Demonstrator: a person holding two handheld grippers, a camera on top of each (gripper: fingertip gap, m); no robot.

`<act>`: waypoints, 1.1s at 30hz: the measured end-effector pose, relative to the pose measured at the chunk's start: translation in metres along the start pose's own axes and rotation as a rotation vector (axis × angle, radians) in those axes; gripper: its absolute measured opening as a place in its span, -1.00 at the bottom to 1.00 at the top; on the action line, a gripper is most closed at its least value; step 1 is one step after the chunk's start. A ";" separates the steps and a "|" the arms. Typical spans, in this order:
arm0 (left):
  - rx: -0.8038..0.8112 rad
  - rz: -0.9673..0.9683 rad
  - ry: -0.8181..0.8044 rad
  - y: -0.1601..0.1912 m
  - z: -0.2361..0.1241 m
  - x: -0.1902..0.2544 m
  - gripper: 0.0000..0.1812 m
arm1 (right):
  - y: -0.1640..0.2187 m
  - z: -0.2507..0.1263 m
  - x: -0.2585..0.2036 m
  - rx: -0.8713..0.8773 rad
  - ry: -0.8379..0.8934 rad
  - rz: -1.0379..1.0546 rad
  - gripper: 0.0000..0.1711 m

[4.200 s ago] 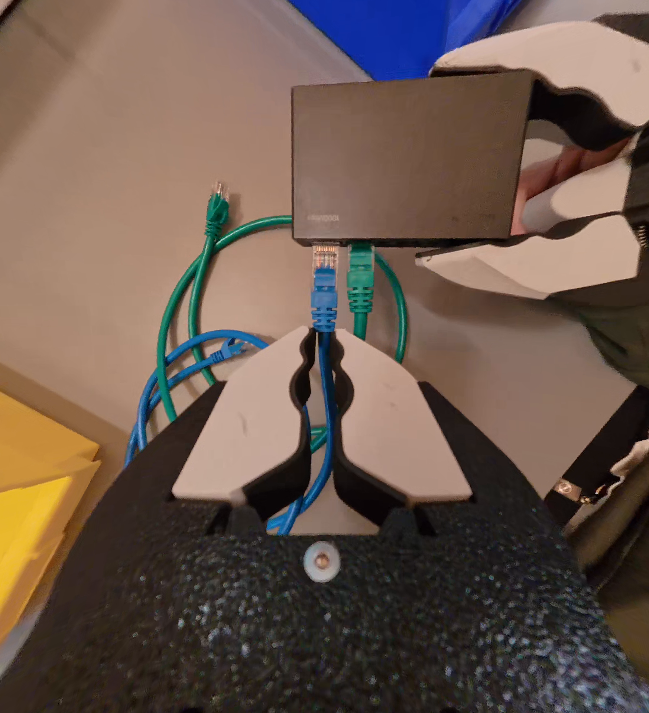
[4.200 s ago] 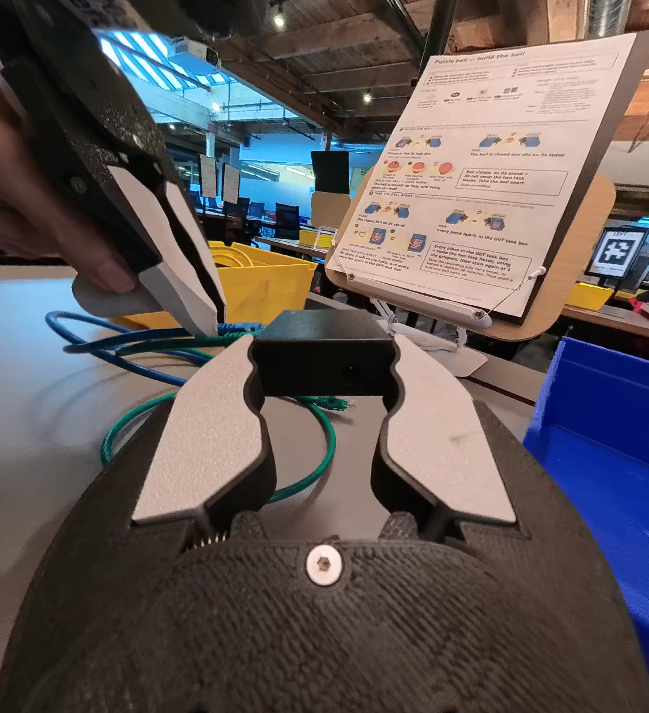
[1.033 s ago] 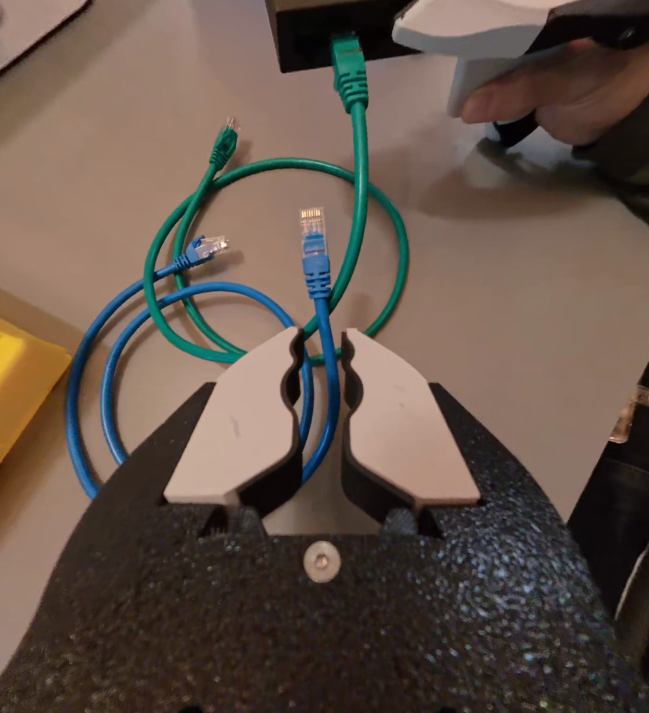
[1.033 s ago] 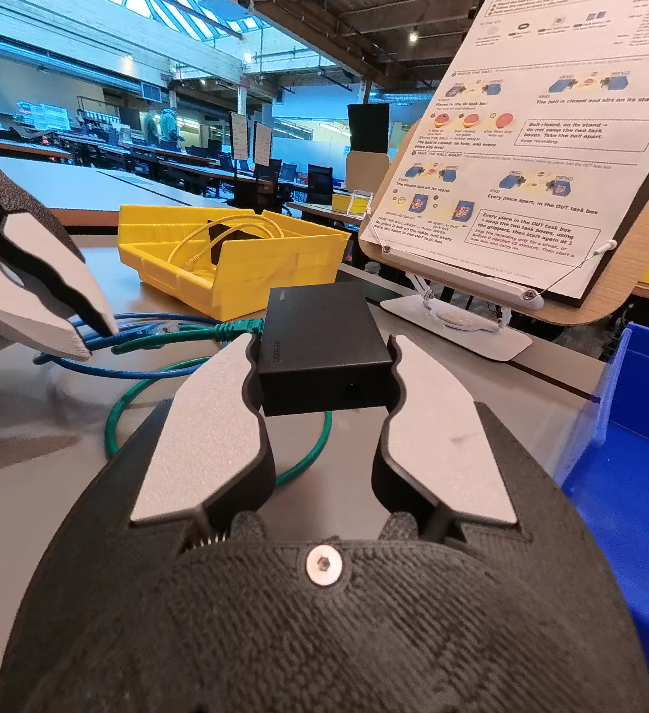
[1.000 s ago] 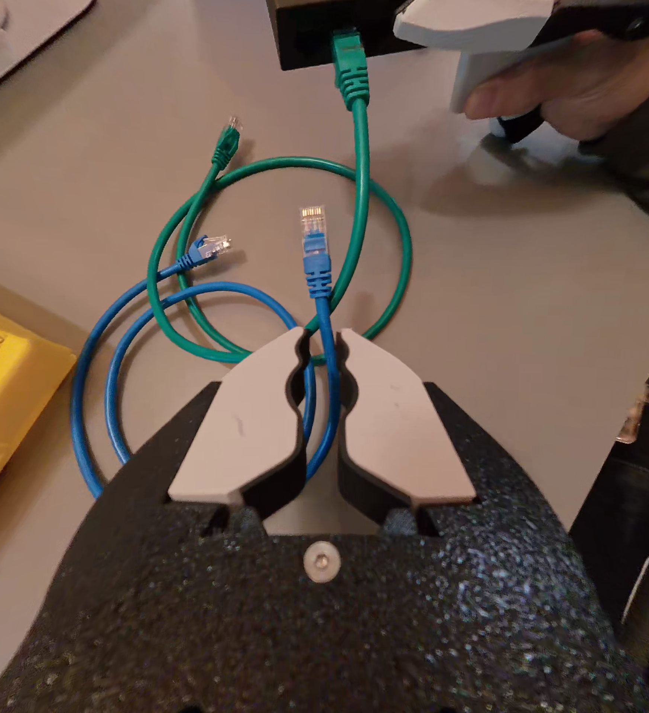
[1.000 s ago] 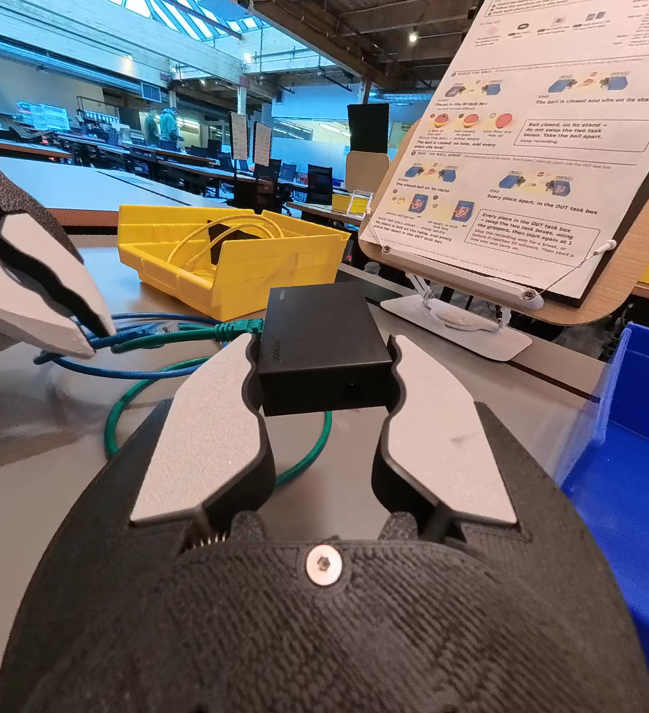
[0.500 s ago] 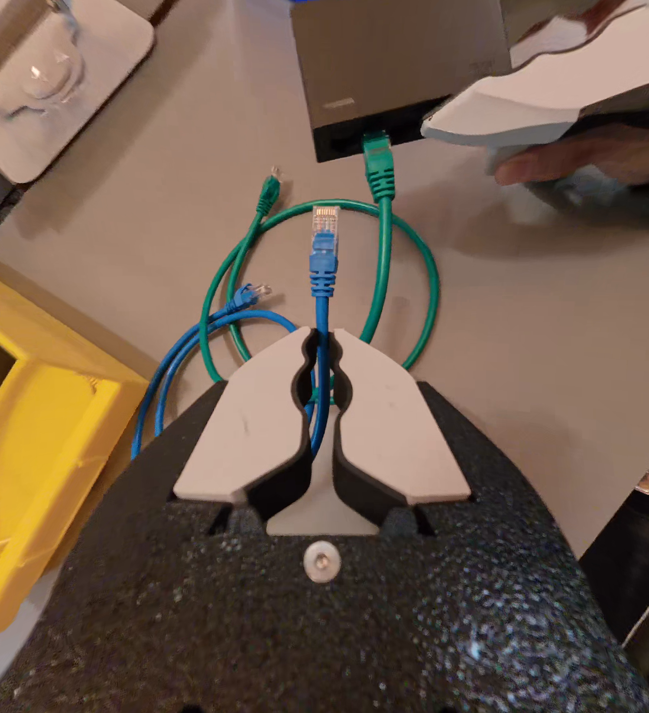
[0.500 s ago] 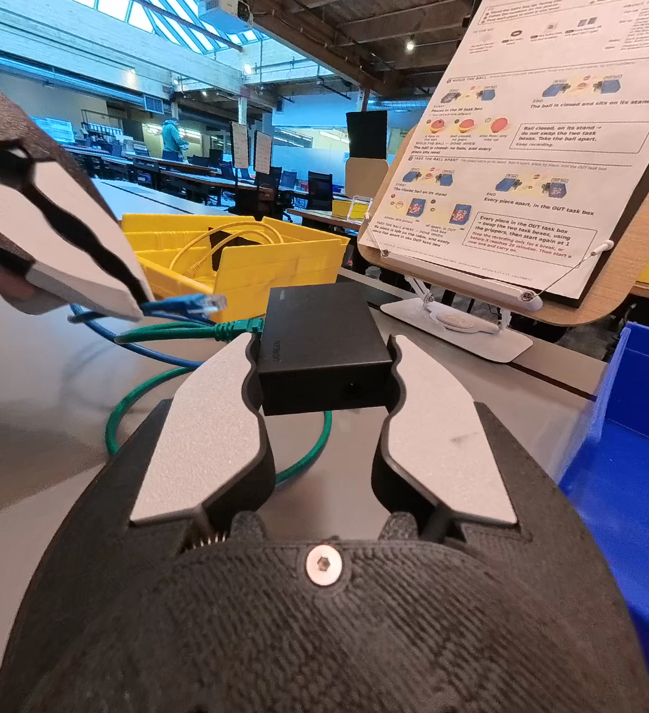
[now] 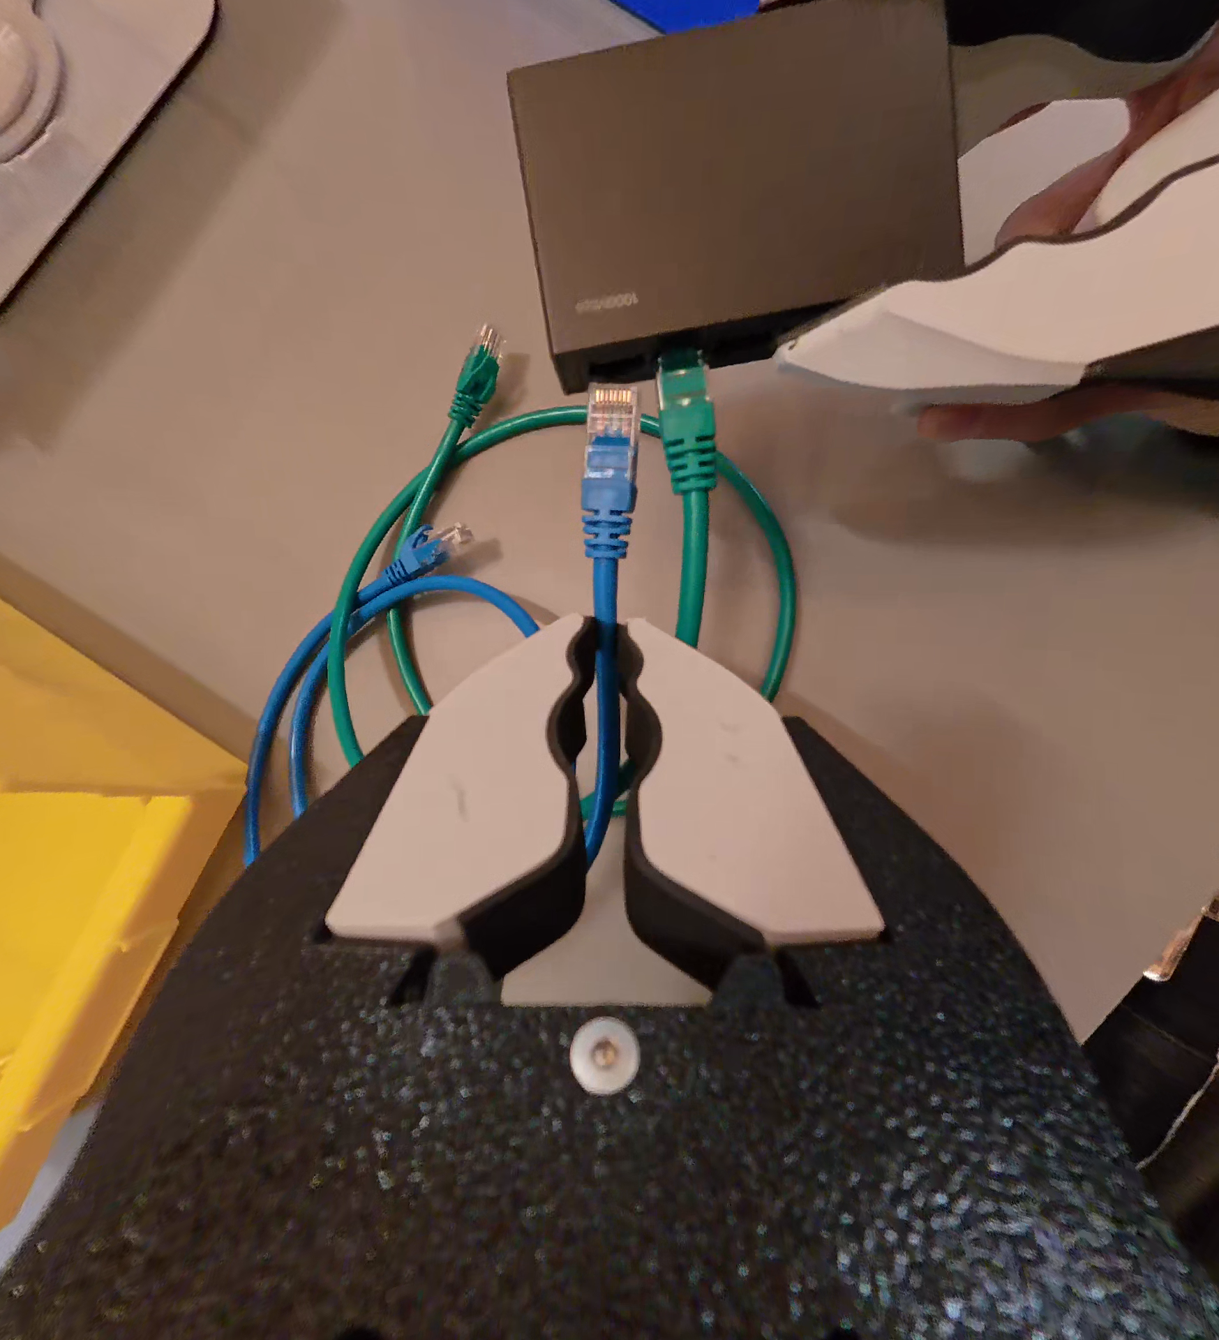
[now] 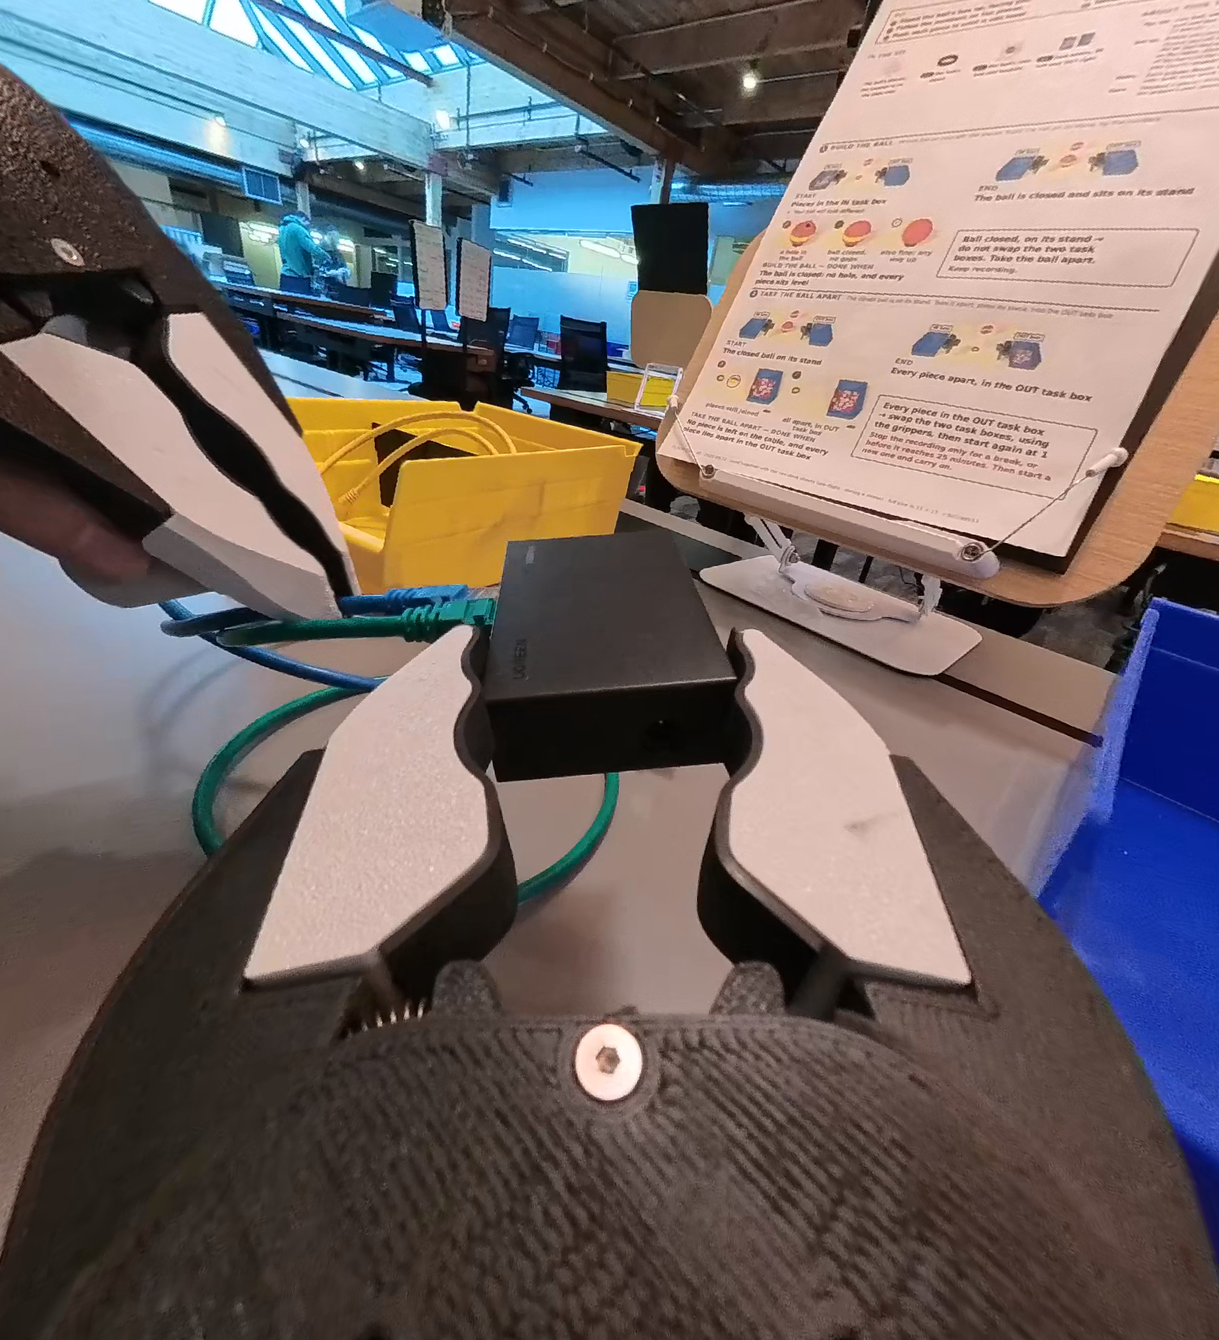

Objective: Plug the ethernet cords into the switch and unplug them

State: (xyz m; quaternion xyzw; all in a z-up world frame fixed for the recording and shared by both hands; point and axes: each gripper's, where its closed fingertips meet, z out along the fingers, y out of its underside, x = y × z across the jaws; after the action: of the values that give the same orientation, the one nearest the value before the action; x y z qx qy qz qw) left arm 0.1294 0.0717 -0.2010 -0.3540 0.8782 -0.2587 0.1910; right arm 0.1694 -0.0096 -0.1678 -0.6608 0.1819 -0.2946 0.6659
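Note:
A black switch (image 9: 737, 188) lies on the grey table; it also shows in the right wrist view (image 10: 606, 652). My right gripper (image 10: 602, 645) is shut on the switch's near end. A green cord (image 9: 693, 522) has one plug (image 9: 686, 406) in a port; its other plug (image 9: 479, 362) lies loose. My left gripper (image 9: 606, 627) is shut on the blue cord (image 9: 602, 652) just behind its plug (image 9: 610, 449), whose clear tip sits just short of the port left of the green plug. The blue cord's other plug (image 9: 432, 547) lies on the table.
A yellow bin (image 9: 33, 834) stands at the left; it holds a yellow cord (image 10: 410, 449). A blue bin (image 10: 1186, 870) stands at the right. A wooden board with an instruction sheet (image 10: 969, 290) leans on a stand (image 10: 845, 609) behind the switch.
My left gripper has carried the blue plug forward, from over the cord loops up to the switch's port face. My right gripper has kept its hold on the switch.

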 end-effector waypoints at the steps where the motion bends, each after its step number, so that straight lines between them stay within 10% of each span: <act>1: -0.003 0.005 0.001 -0.001 0.000 0.000 -0.95 | 0.000 0.000 -0.001 -0.003 -0.003 -0.002 -0.26; 33: 0.322 -0.076 -0.158 -0.032 0.002 0.002 -0.95 | -0.001 -0.003 0.019 0.016 0.093 0.125 -0.26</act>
State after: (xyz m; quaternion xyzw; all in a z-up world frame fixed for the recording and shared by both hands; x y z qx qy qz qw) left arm 0.1461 0.0499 -0.1841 -0.3709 0.7939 -0.3742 0.3037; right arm 0.1820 -0.0235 -0.1645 -0.6285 0.2511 -0.2844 0.6790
